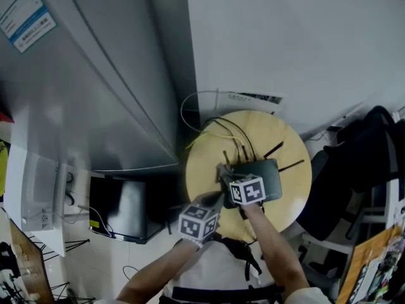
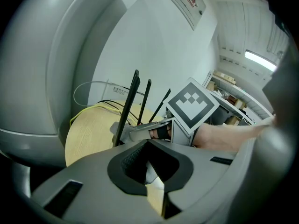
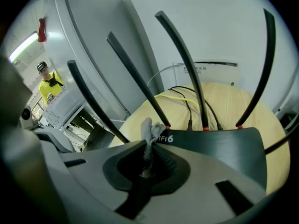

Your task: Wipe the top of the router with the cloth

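**Jaws pinch the cloth at the router's left end**

Jaws of the right gripper [image 3: 148,146] are closed tight on a grey cloth [image 3: 150,130]. A crumpled tuft of it sticks up past the tips. That tuft sits at the left end of the black router [image 3: 219,146], right by the "WiFi 6" print and the foot of an antenna [image 3: 182,55]. Whether the cloth presses on the top or only hangs against it, I cannot tell.

The left gripper [image 2: 150,143] has its jaws a narrow gap apart with nothing between them. It hangs near the front edge of the table, just behind the right gripper and clear of the router.

The router lies near the middle of a round wooden table [image 1: 297,144]. Its antennas stand up along the back edge, and 1 yellow cable [image 3: 180,96] and several black ones run off toward the table's far edge.

I judge the wipe to be at or near its start, with most of the glossy top uncovered to the right. The next move calls for the cloth to be pressed flat and drawn right along the top. It should stay in front of the antenna feet and keep a firm pinch. The light router may slide, so the free left gripper could steady it.
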